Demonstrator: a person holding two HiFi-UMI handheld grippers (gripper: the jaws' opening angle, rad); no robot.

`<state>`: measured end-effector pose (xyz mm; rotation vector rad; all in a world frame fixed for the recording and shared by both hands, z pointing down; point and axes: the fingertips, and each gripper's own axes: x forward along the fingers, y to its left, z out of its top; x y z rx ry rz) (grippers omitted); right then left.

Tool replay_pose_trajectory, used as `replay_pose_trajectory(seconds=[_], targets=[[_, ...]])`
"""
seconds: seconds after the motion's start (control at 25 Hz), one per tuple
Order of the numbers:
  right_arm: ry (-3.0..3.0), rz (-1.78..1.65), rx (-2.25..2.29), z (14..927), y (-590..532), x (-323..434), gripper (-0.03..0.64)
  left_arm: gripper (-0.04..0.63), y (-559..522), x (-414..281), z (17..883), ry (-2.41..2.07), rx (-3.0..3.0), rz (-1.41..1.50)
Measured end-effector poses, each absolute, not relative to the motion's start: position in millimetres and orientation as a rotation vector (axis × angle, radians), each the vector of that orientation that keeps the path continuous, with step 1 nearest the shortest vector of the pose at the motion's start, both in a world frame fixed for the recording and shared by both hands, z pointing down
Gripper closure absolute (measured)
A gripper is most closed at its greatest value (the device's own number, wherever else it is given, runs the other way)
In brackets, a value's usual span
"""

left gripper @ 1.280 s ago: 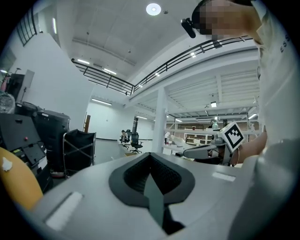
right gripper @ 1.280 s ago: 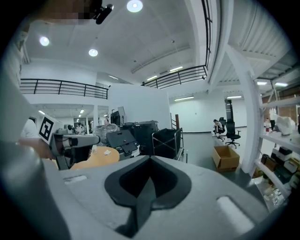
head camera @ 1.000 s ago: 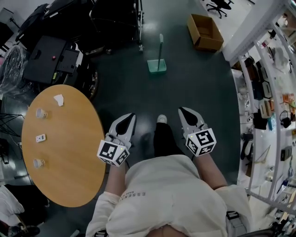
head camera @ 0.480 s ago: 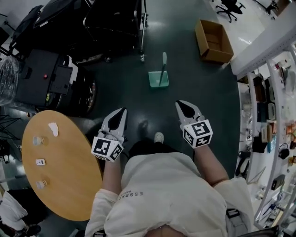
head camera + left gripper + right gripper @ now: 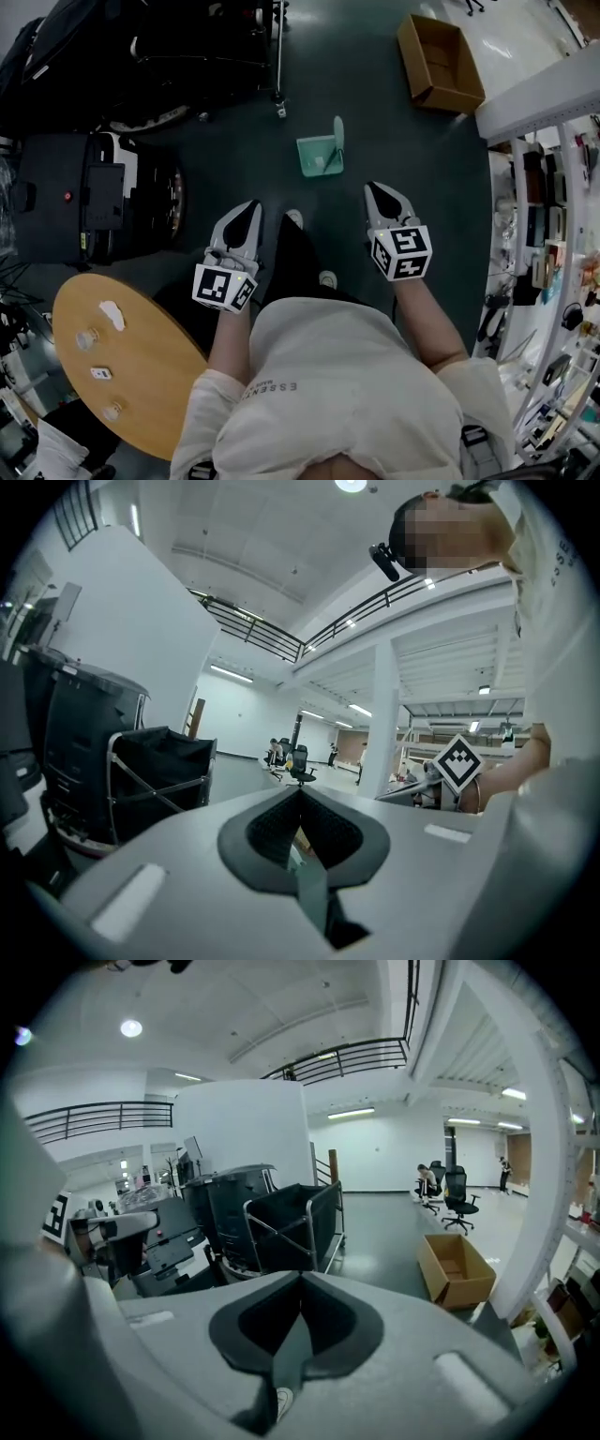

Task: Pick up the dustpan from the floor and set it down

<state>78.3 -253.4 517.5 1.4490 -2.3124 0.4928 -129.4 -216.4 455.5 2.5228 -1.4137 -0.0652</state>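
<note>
A green dustpan [image 5: 320, 156] stands on the dark floor with its pale handle [image 5: 337, 131] upright, seen in the head view just ahead of the person's feet. My left gripper [image 5: 250, 207] is held out at lower left of it, apart from it, jaws shut and empty. My right gripper [image 5: 378, 191] is at lower right of the pan, a little nearer, also shut on nothing. In the left gripper view the jaw tips [image 5: 300, 795] meet; in the right gripper view the tips [image 5: 300, 1279] meet too, with a shoe [image 5: 284, 1401] below them.
An open cardboard box [image 5: 441, 58] [image 5: 456, 1269] lies on the floor at far right. Black carts and machines [image 5: 94, 187] [image 5: 281, 1222] crowd the left. A round wooden table [image 5: 131, 394] is behind at lower left. Shelving [image 5: 548, 244] lines the right side.
The person has walked forward: the dustpan and box have come closer to both grippers, and the round table has slid back to the lower left. Both grippers stayed shut.
</note>
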Motion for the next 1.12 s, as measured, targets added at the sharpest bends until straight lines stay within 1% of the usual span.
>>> replay_pose_trajectory(seconds=[0.08, 0.12, 0.2, 0.4, 0.64, 0.76, 0.88, 0.92, 0.96, 1.04, 1.12], targets=[[-2.27, 0.531, 1.46, 533.3, -288.2, 72.1, 0.613, 0.578, -256.6, -130.7, 464.7, -1.372, 2.541, -0.083], [-2.249, 0.557, 1.455, 543.3, -304.2, 68.9, 0.572, 0.579, -275.1, -130.1, 471.7, -1.348, 2.556, -0.069], [-2.207, 0.624, 1.422, 569.0, -333.8, 61.5, 0.52, 0.578, -308.8, -126.3, 488.8, -1.289, 2.592, -0.013], [-2.045, 0.765, 1.315, 661.2, -392.1, 51.7, 0.406, 0.578, -372.2, -120.0, 540.5, -1.186, 2.569, 0.075], [-1.82, 0.89, 1.351, 756.3, -448.0, 69.7, 0.369, 0.578, -423.0, -119.2, 598.1, -1.141, 2.45, 0.059], [-1.767, 0.969, 1.305, 793.3, -461.8, 67.0, 0.366, 0.578, -436.2, -117.7, 618.7, -1.125, 2.441, 0.073], [-1.766, 1.044, 1.211, 821.3, -460.6, 50.7, 0.367, 0.578, -436.4, -120.0, 632.1, -1.109, 2.438, 0.088], [-1.76, 1.055, 1.193, 826.4, -460.6, 47.7, 0.378, 0.578, -436.7, -120.6, 634.5, -1.104, 2.436, 0.089], [-1.749, 1.053, 1.19, 828.7, -461.3, 47.5, 0.416, 0.578, -437.1, -121.0, 635.9, -1.1, 2.434, 0.089], [-1.724, 1.017, 1.206, 827.4, -463.9, 52.0, 0.609, 0.578, -437.4, -122.0, 634.9, -1.095, 2.433, 0.09], [-1.713, 0.97, 1.204, 821.4, -463.2, 57.3, 0.625, 0.578, -436.0, -123.6, 630.6, -1.095, 2.43, 0.093]])
